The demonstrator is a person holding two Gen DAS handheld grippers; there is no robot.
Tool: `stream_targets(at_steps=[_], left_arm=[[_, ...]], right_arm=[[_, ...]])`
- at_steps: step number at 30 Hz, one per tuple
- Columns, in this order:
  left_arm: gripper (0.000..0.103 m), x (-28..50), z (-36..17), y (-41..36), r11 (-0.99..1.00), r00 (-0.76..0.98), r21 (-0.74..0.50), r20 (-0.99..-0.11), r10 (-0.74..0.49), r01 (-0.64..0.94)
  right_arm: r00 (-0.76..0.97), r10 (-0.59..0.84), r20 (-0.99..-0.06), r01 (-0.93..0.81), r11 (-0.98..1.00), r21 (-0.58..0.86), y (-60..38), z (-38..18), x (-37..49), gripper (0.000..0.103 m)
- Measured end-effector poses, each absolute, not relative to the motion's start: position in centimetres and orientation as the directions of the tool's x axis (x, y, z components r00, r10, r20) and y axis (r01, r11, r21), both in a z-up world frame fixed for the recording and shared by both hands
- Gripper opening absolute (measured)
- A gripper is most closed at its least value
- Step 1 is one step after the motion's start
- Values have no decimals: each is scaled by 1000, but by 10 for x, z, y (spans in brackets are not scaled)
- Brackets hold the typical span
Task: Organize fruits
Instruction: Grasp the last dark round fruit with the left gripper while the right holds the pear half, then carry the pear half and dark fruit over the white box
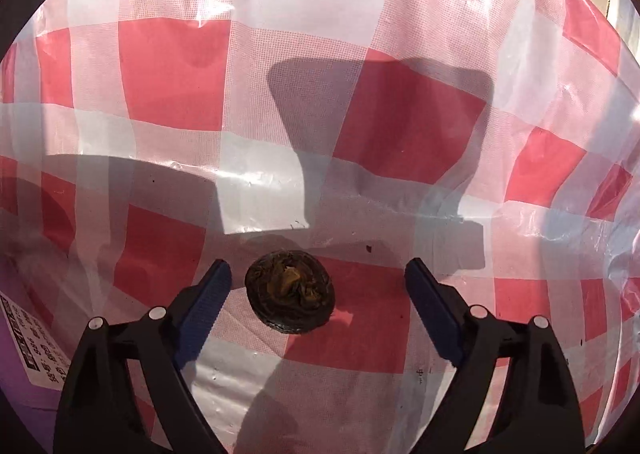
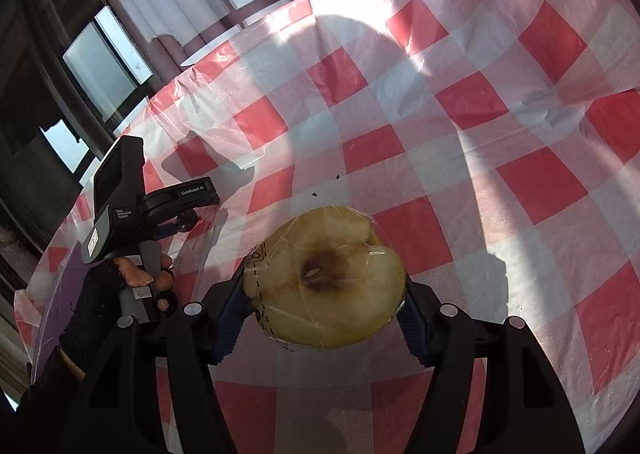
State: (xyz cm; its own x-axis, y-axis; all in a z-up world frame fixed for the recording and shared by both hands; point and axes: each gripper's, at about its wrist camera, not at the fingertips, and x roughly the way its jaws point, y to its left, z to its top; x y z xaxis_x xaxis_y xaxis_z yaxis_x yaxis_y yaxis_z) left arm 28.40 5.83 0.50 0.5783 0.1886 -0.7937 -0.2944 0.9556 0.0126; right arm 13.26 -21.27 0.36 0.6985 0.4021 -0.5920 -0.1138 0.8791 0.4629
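Red-and-white checked plastic tablecloth [image 1: 400,126] is filling nearly everything I'm seeing, wrinkled and glaring in hard sunlight. In my left wrist view the cloth is running wide and bare ahead of me, with the far edge curving off at the top. At the near left edge a purple box [image 1: 28,366] with a printed label is poking in.

My left gripper [image 1: 318,278] is hanging open, blue pads spread wide, and between them, touching neither, a dark shrivelled fruit [image 1: 290,296] is lying on the cloth, close to the left pad [image 1: 204,306].

Over in my right wrist view, the table's left edge is sweeping round in an arc, windows [image 2: 100,66] beyond it; the far and right stretches of cloth are lying open. My right gripper [image 2: 324,294] is clamping a pale, browning fruit half [image 2: 326,278] wrapped in clear film, cut face up, dark core showing, a pad pressing on each side. Left of it my left hand [image 2: 148,274], in a dark fingerless glove, is gripping the other device near the table's left edge.

I'm spotting no bowl or basket in either view.
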Motion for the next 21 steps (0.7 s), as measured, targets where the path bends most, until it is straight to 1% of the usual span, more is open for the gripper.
stream_targets(at_steps=[1,2,4,5,7,11,16,21], left_arm=[[55,281,7,57,960,591,32,-782,198,-278],[39,277,8,55,971,602,24,-781,167,-238],[38,262,10,52,978,606,-3,-785,128,-210],[38,248,11,53,977,619,-37,-778,104,-210],[38,211,12,50,975,652,-126,-758,23,-181],[38,126,18,43,970,702,-228,-705,-101,-89],[38,56,18,31,972,701,-234,-694,-166,-2],[38,31,6,29,959,671,-280,-702,-237,46]], right_arm=[[698,402,-593,-114,879,463,-213,3,133,64],[697,401,-595,-112,880,461,-212,3,133,64],[695,400,-598,-111,881,460,-212,3,133,64],[694,399,-599,-110,881,460,-212,3,134,64],[696,400,-596,-111,880,461,-212,3,133,64],[698,404,-591,-114,878,465,-213,3,133,64],[699,401,-592,-113,880,462,-213,4,132,64],[701,399,-591,-113,881,460,-213,5,132,64]])
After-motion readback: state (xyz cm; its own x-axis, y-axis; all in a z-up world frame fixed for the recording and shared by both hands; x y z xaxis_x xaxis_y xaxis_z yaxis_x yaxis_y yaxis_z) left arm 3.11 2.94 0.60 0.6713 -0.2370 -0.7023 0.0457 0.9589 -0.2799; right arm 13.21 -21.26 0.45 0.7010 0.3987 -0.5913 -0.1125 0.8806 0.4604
